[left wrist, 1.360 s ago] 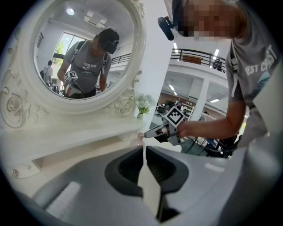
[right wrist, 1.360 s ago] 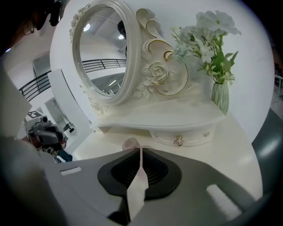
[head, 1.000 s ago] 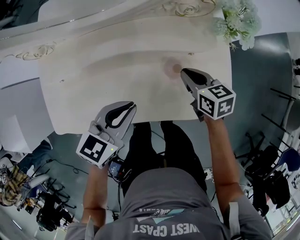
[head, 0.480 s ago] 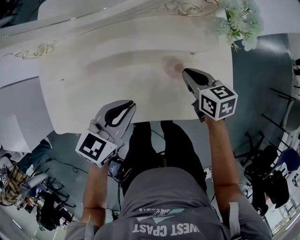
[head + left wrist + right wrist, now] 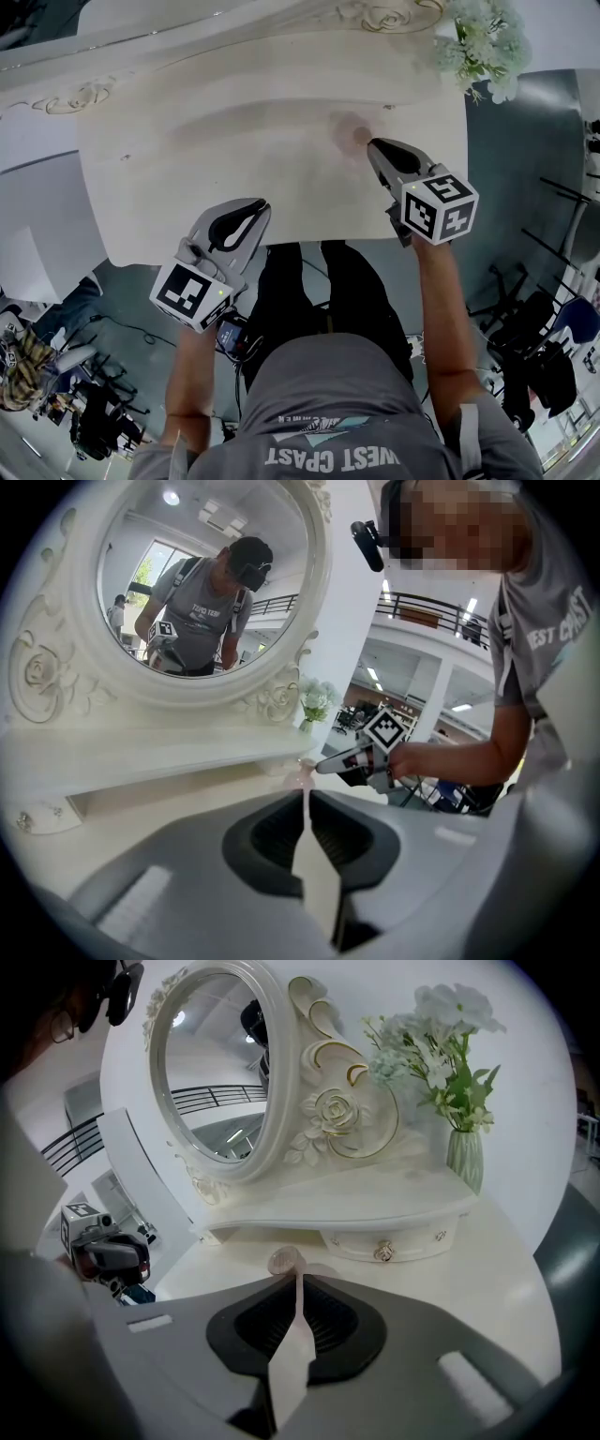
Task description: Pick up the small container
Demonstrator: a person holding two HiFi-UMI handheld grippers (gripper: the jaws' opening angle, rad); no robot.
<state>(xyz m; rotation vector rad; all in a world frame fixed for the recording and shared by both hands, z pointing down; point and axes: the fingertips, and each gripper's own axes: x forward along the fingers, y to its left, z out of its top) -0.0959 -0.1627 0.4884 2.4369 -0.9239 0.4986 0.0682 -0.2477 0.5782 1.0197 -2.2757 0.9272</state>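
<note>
Right gripper (image 5: 298, 1279), jaws nearly together, tips beside small container (image 5: 284, 1261).

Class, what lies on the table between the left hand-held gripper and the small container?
Nothing: the head view shows only bare tabletop between the left hand-held gripper and the small container.

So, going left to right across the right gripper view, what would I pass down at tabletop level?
left gripper → small container → gold drawer knob → vase of flowers. The mirror spans too much of the width to place.
</note>
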